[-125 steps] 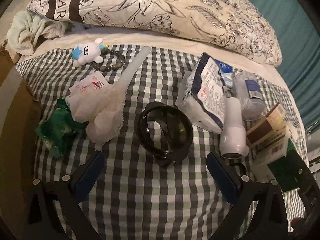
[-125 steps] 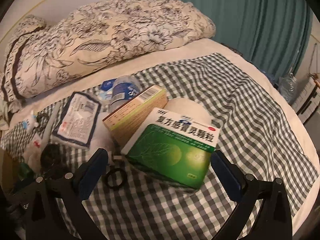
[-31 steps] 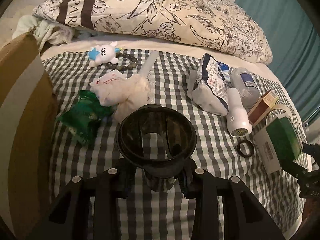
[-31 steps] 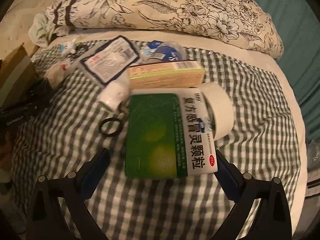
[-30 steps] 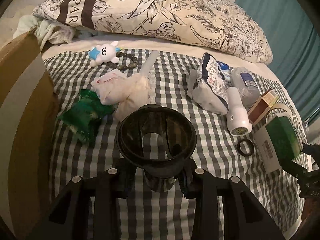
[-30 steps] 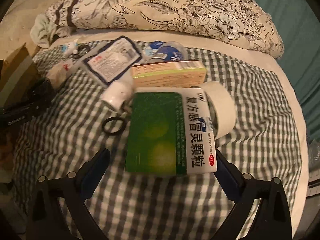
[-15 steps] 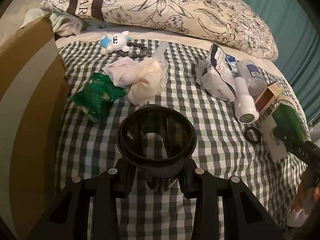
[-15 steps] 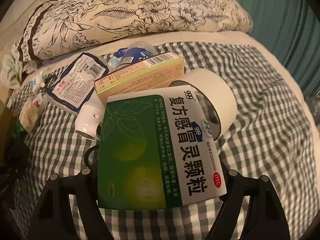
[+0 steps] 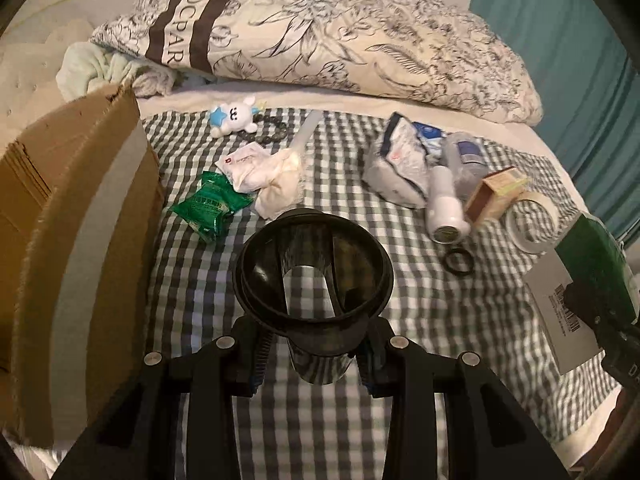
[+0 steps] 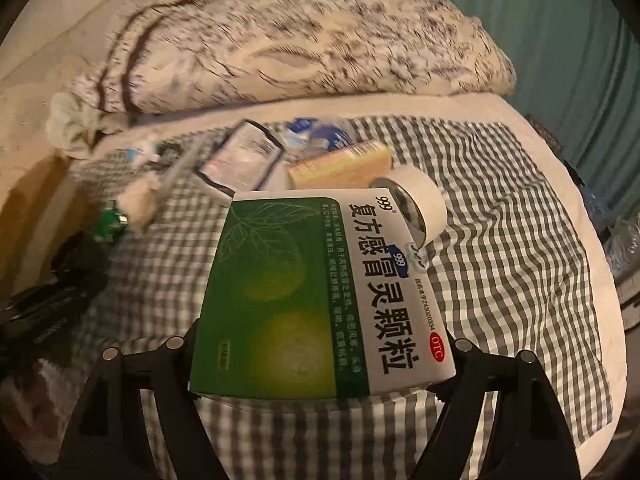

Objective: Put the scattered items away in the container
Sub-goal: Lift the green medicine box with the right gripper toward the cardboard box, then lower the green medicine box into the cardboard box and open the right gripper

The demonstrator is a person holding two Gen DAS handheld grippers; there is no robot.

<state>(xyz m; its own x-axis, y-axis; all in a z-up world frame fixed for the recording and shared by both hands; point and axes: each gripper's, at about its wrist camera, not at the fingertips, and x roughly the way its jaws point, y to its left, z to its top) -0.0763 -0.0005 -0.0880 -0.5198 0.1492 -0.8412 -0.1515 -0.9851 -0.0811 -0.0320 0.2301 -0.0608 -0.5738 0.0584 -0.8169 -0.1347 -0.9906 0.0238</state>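
Note:
My left gripper [image 9: 314, 354] is shut on a black round funnel-like piece [image 9: 316, 268] and holds it above the checked cloth. A cardboard box [image 9: 76, 232] stands open at the left. My right gripper [image 10: 320, 364] is shut on a green and white medicine box [image 10: 316, 296], lifted off the bed; that box also shows at the right edge of the left wrist view [image 9: 580, 276]. On the cloth lie a green packet [image 9: 210, 204], a white cloth wad [image 9: 272, 176], a plush toy [image 9: 234, 114], a bead bracelet [image 9: 272, 130], a white pouch [image 9: 396, 164], a white cylinder [image 9: 446, 208], a black ring [image 9: 459, 262] and a tape roll [image 9: 530, 220].
A floral pillow [image 9: 340, 44] lies across the head of the bed. A tan carton [image 9: 498, 194] and a plastic bottle [image 9: 464, 156] lie by the pouch. A teal curtain [image 9: 568, 32] hangs at the right. The bed's edge drops off at the right [image 10: 592, 248].
Both grippers have lifted and pulled back with their loads. The cardboard box has come further into the left wrist view. The right gripper has closed on the medicine box and raised it clear of the tape roll.

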